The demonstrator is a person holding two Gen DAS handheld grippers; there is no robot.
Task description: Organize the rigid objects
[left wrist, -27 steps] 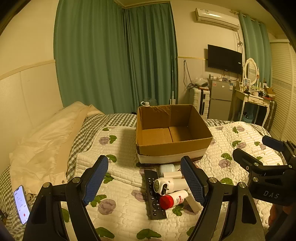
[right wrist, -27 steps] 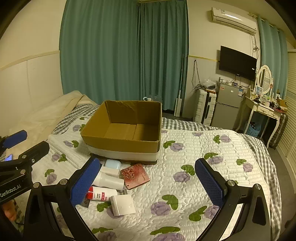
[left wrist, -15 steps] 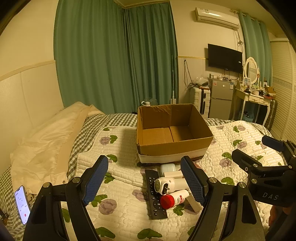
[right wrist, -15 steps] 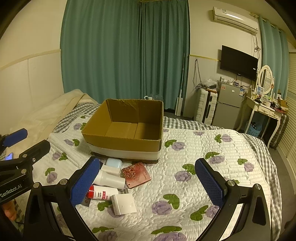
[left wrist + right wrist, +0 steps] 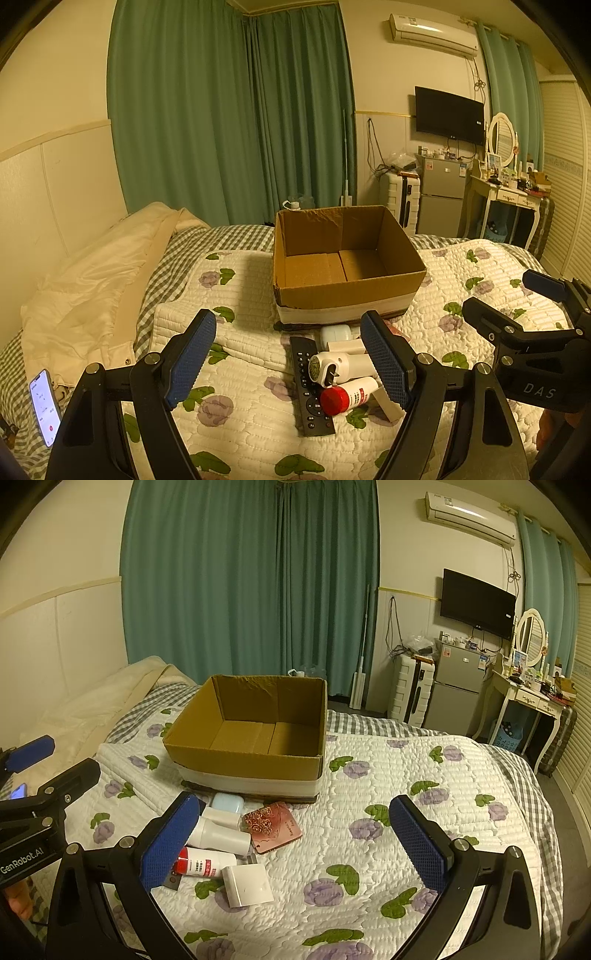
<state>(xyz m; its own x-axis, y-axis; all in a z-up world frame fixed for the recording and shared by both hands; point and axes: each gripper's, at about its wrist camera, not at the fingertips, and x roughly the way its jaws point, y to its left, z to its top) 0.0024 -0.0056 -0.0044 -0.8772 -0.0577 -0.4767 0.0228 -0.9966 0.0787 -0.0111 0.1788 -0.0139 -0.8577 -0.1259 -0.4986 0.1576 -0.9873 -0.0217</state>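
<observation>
An open, empty cardboard box (image 5: 347, 258) (image 5: 251, 734) stands on the quilted bed. In front of it lies a pile: a black remote (image 5: 309, 384), a white device (image 5: 332, 365) (image 5: 221, 835), a red-capped white bottle (image 5: 347, 396) (image 5: 205, 864), a pale blue case (image 5: 335, 333) (image 5: 228, 803), a pink floral card (image 5: 272, 826) and a small white box (image 5: 248, 884). My left gripper (image 5: 288, 362) is open and empty, above the near side of the pile. My right gripper (image 5: 295, 843) is open and empty, to the pile's right.
A phone (image 5: 45, 406) lies lit at the bed's left edge beside cream bedding (image 5: 96, 273). Green curtains hang behind. A fridge (image 5: 456, 688), suitcase (image 5: 412, 690) and dressing table (image 5: 528, 701) stand by the far right wall.
Both views have shifted slightly; the box and pile sit a little further right and nearer in frame. Both grippers remain open and nothing has been picked up.
</observation>
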